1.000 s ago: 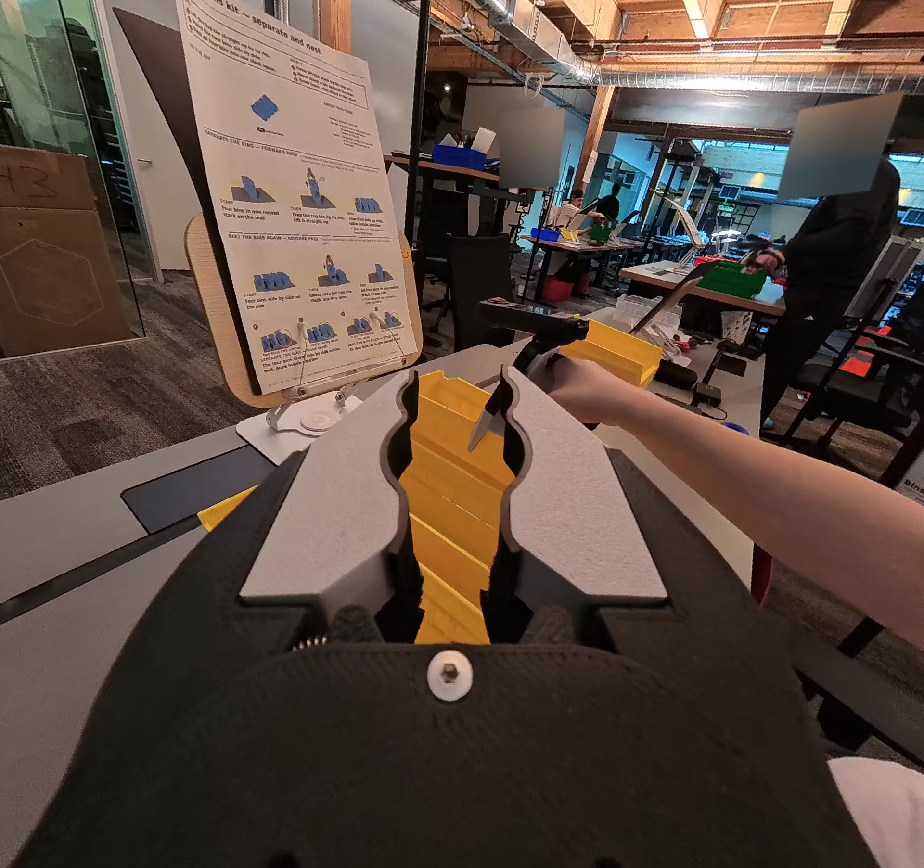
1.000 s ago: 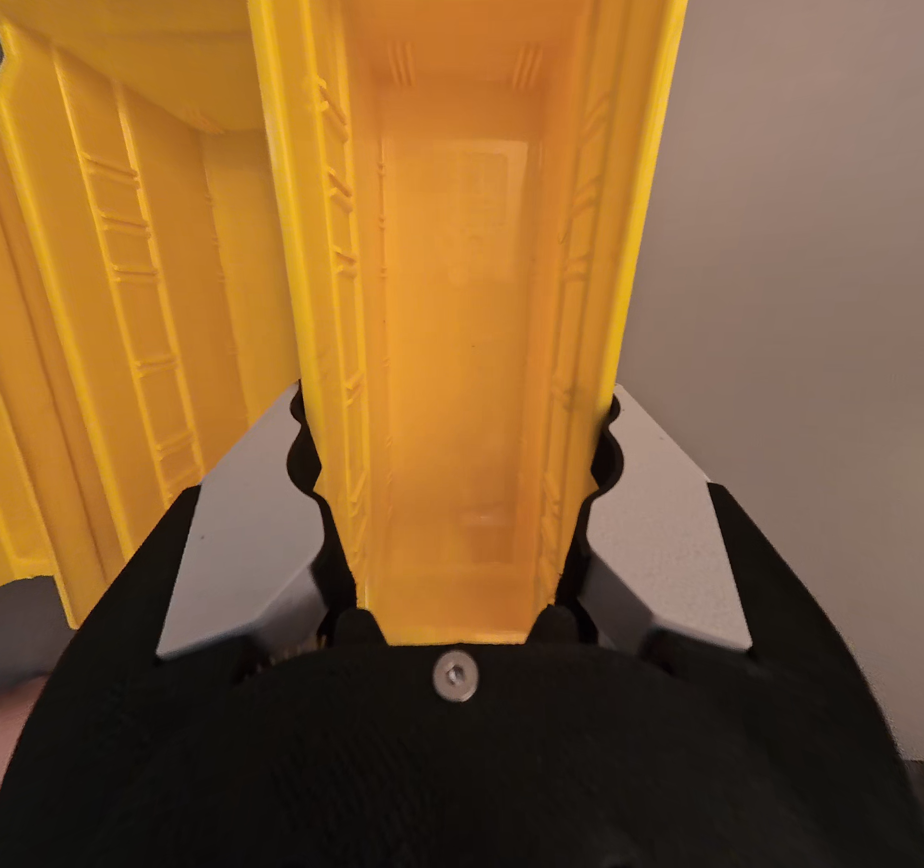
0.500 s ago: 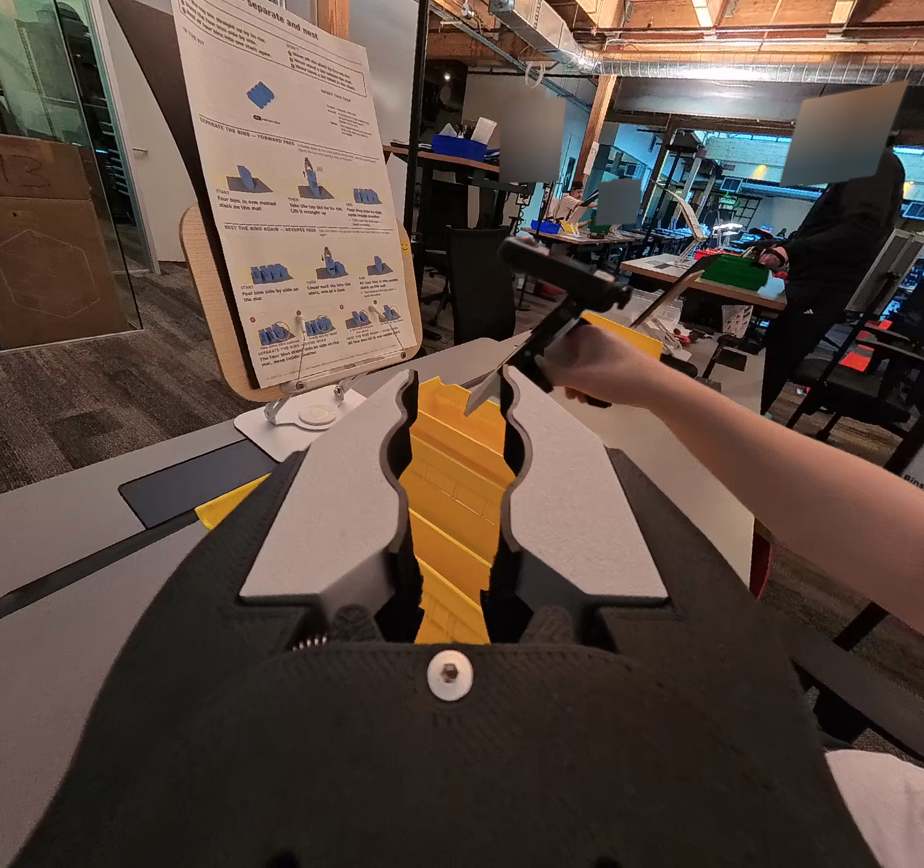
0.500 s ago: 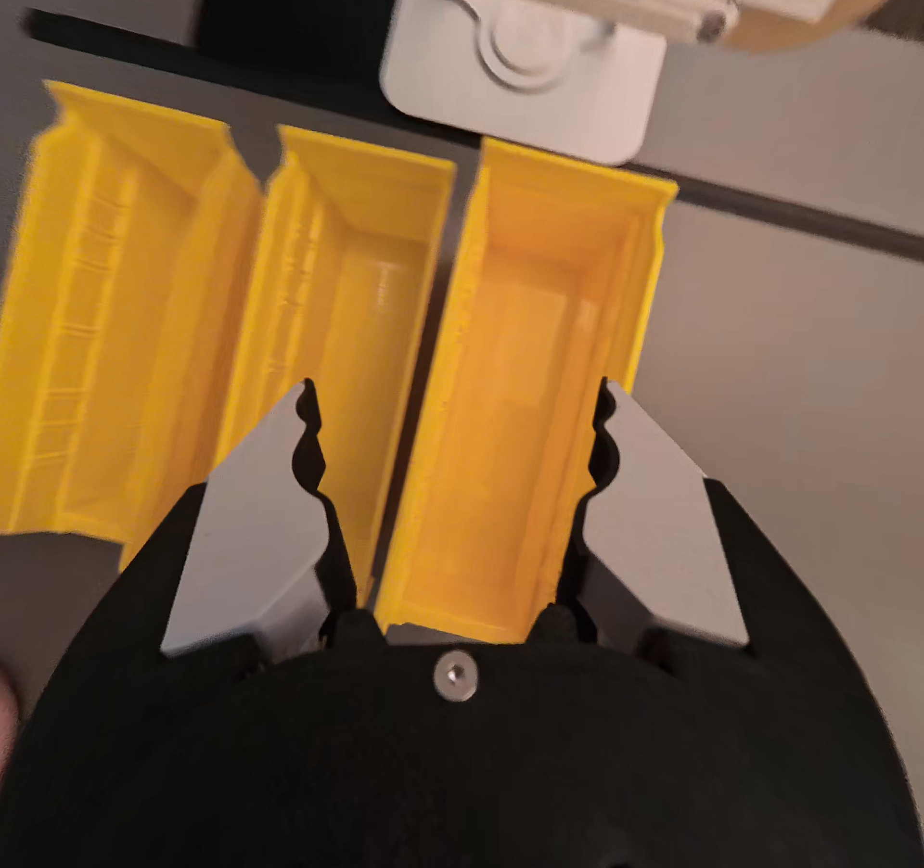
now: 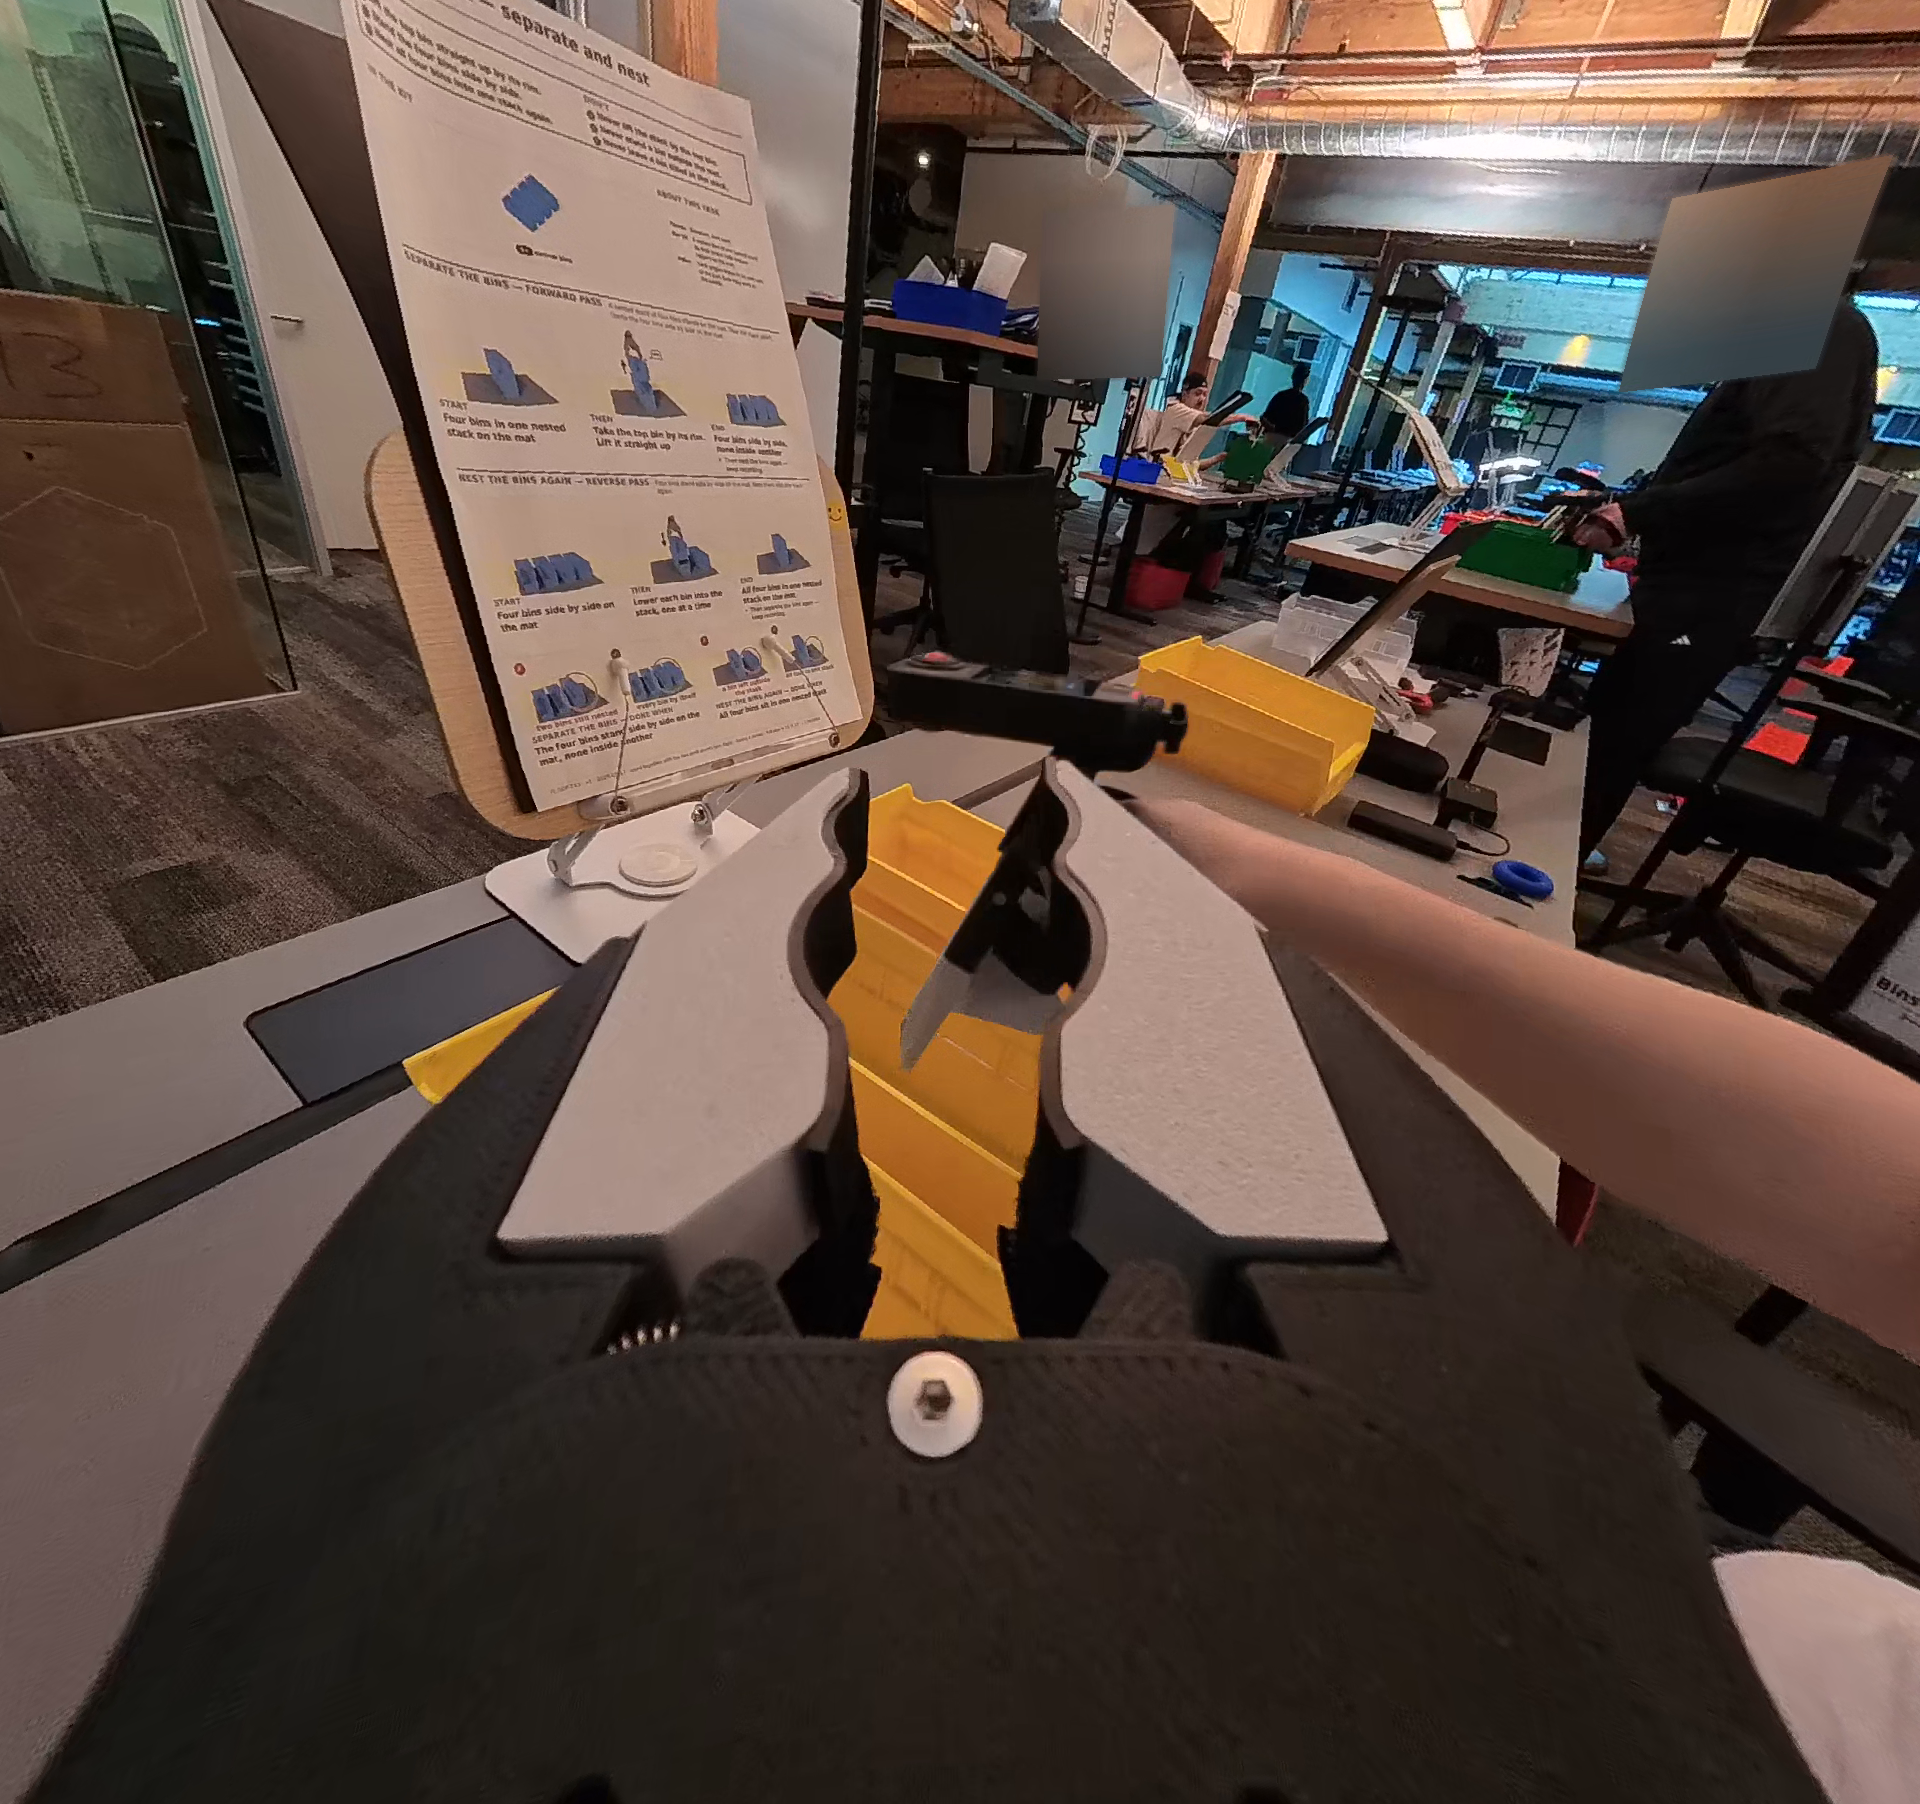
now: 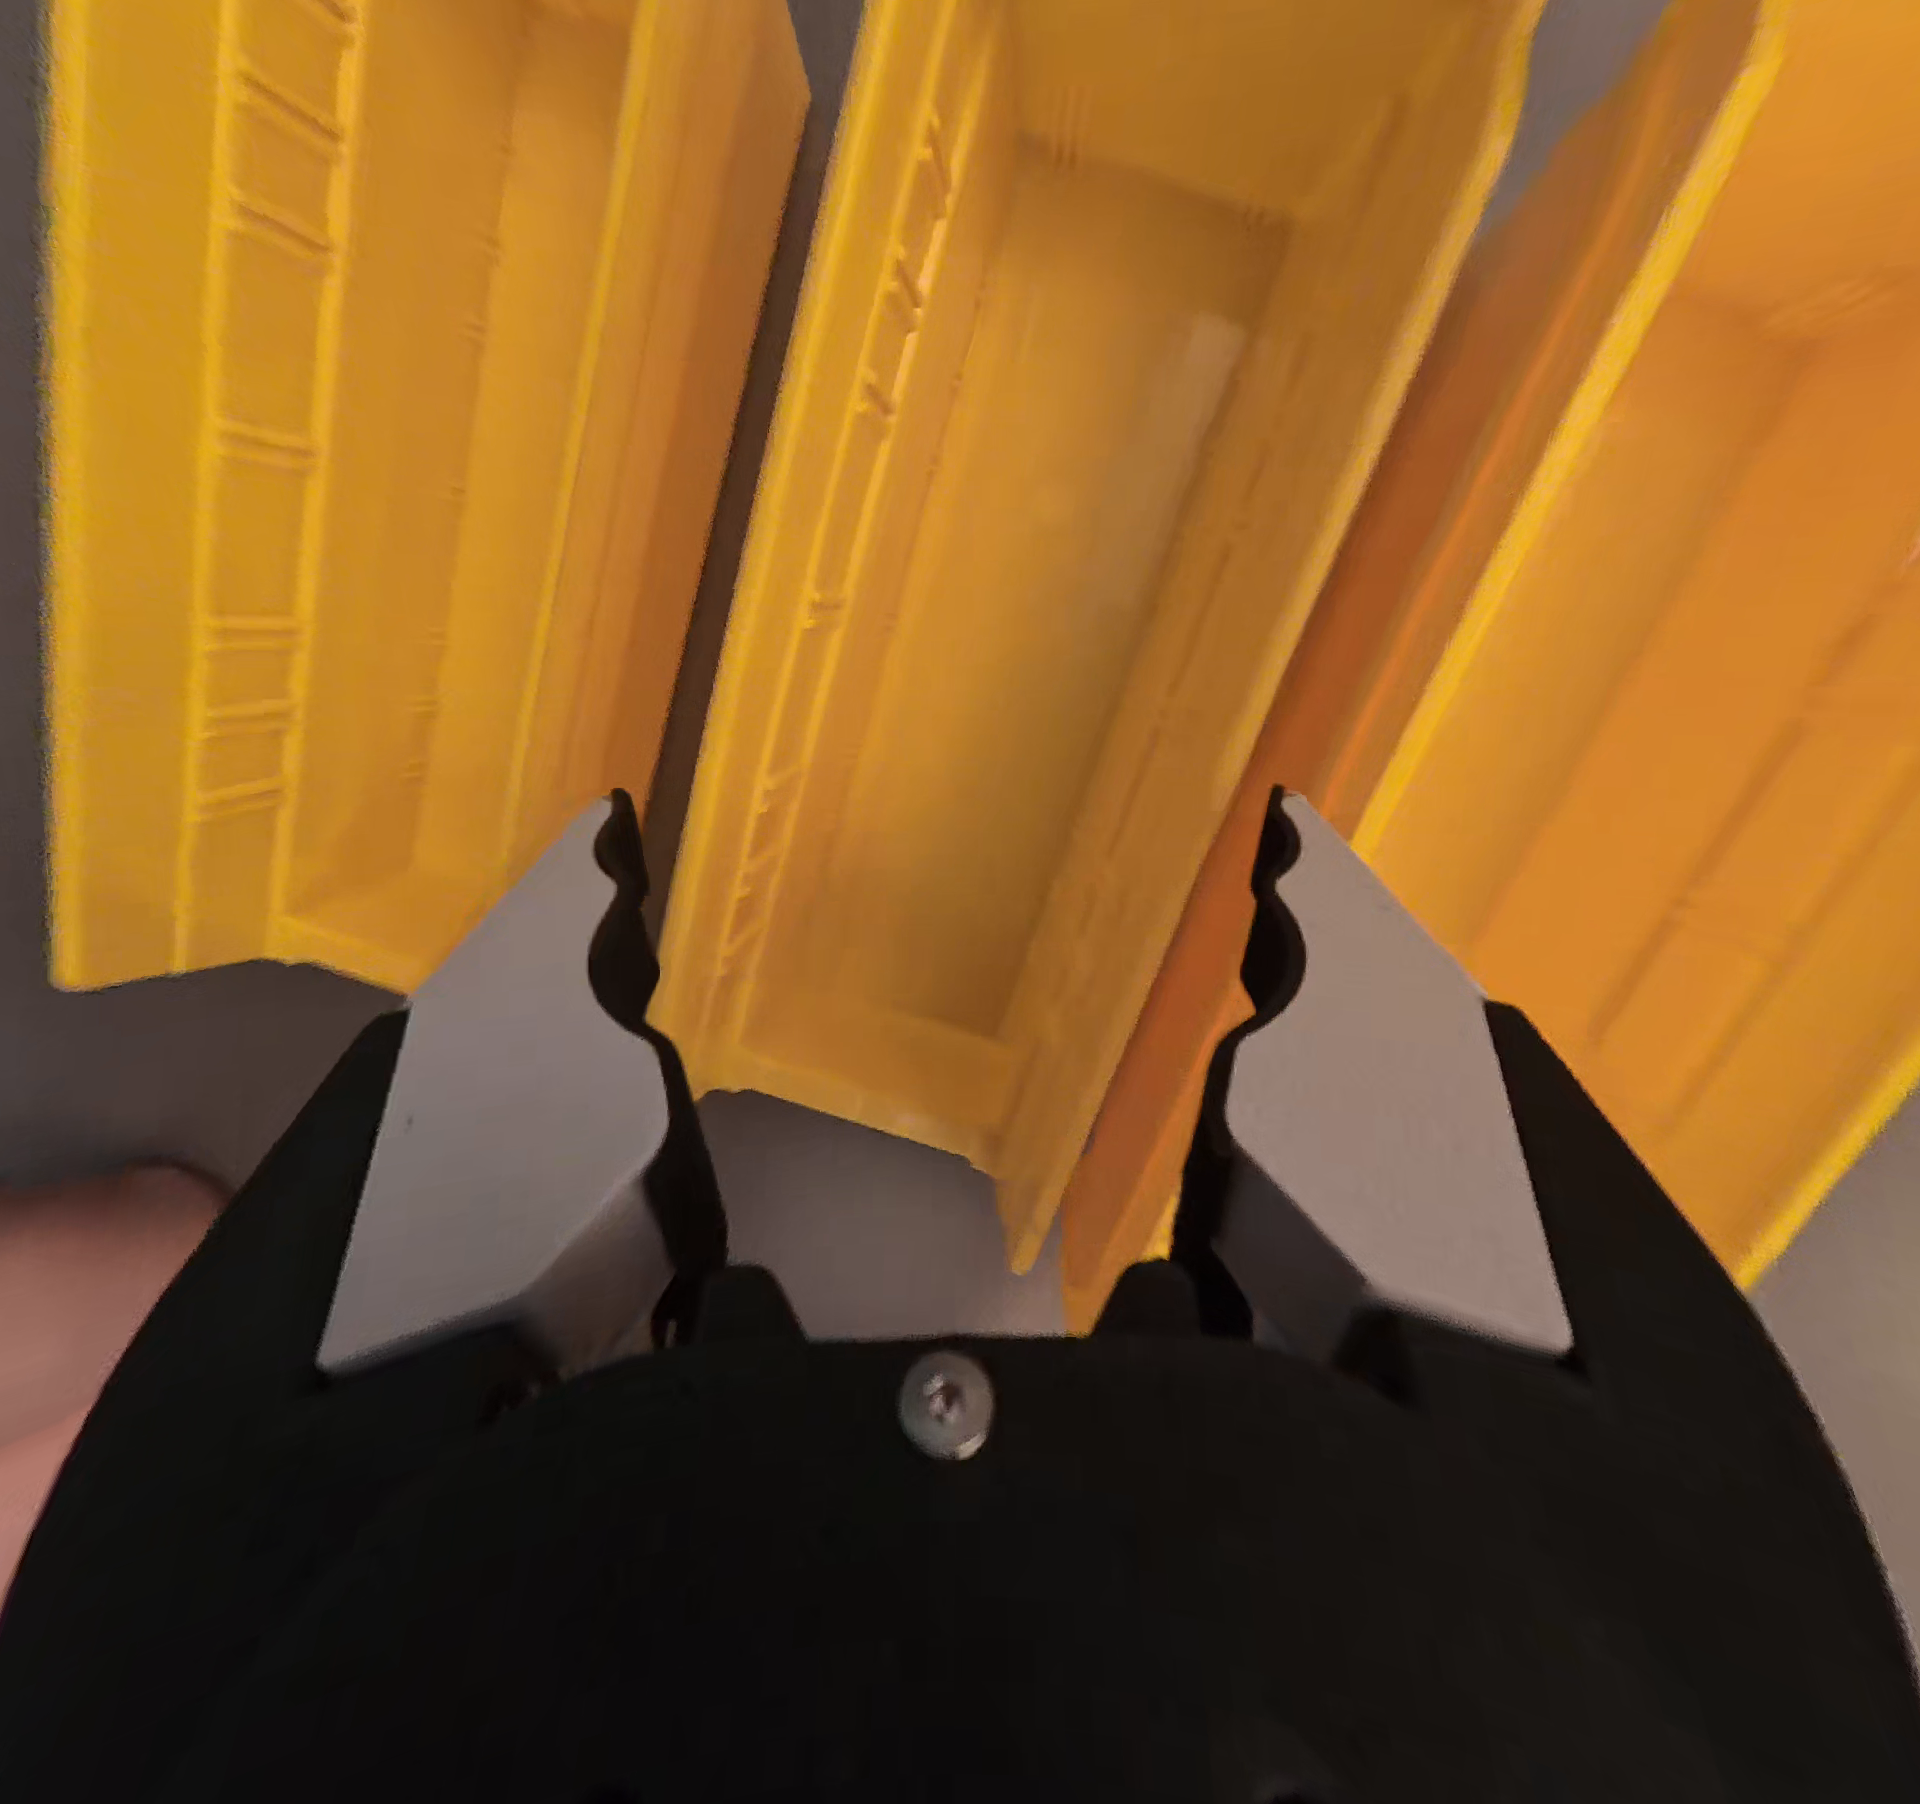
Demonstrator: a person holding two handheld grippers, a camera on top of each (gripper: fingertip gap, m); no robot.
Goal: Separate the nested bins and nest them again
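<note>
Our right tool [image 6: 940,809] hangs with its jaws spread wide and nothing in them, looking down onto three yellow bins laid side by side on the grey desk [image 6: 862,1224]. The middle bin [image 6: 1039,528] sits right between the two fingers, though the pads don't press on it; there's a clear gap on each side. Its long axis runs away from us, nearly in line with the fingers, tilted a little to the right at the far end. The left bin [image 6: 416,404] lies just beside it, and the right bin [image 6: 1662,559] crowds in close, its near corner almost against the middle one.

Over on the left, our left tool [image 5: 945,809] holds its jaws narrow and bare, hovering near the same yellow row. So the right tool is the nearer one, and we judge the next pick turns on squaring up to that middle bin's slant. Beyond stands the instruction sheet [image 5: 603,383].
</note>
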